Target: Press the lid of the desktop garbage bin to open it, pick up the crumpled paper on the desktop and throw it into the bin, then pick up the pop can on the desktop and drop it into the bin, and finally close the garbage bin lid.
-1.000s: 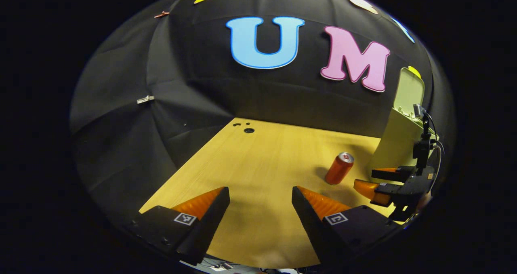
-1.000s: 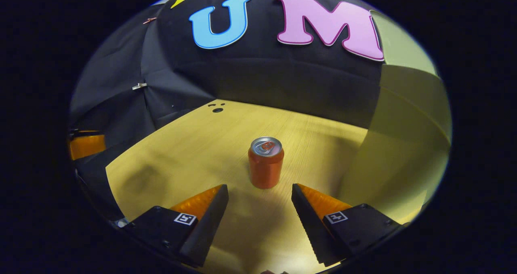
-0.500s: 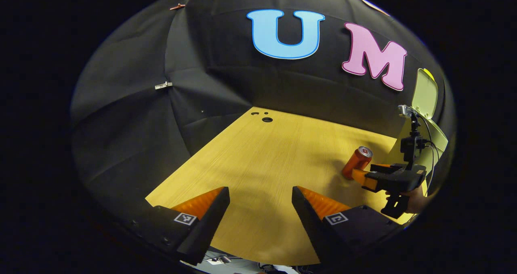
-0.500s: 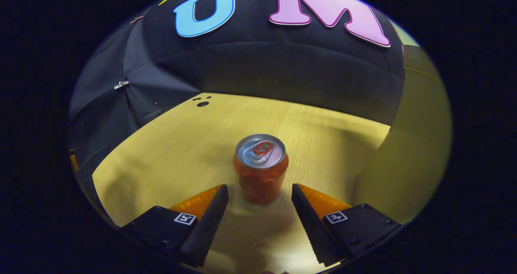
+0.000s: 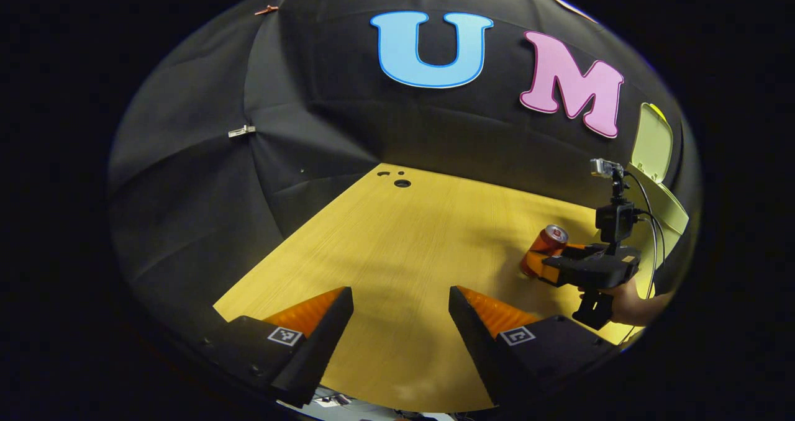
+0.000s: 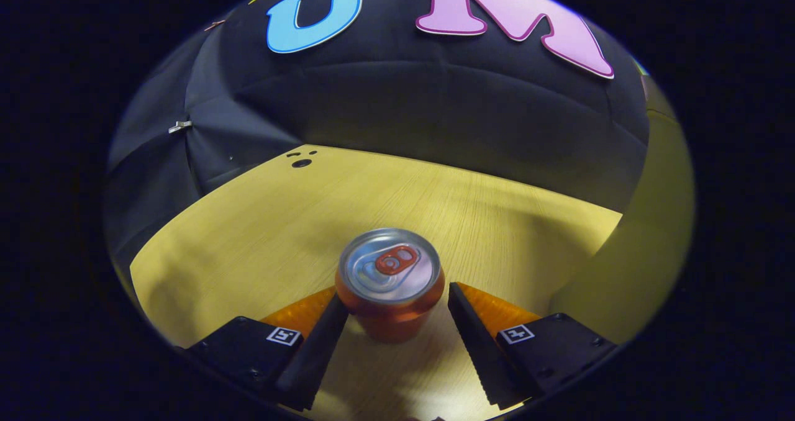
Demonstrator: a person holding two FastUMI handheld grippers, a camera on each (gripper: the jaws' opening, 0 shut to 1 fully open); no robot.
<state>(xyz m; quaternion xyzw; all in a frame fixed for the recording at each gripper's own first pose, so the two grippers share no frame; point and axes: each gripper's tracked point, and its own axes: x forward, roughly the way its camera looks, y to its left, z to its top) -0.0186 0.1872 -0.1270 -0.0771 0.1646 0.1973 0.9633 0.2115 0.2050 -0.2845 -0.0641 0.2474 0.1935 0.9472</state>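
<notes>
One pop can (image 6: 390,284) upright, bin (image 6: 646,247) beside

Pop can (image 6: 390,284): orange body, silver top with red pull tab, upright on wooden desktop (image 6: 261,222), at 6 o'clock of right gripper view, at 3 o'clock of left gripper view. Unopened, undented.

Garbage bin (image 5: 667,207): pale yellow-green, lid (image 5: 652,141) raised upright, open; stands at 3 o'clock, just behind can, against booth wall.
</notes>
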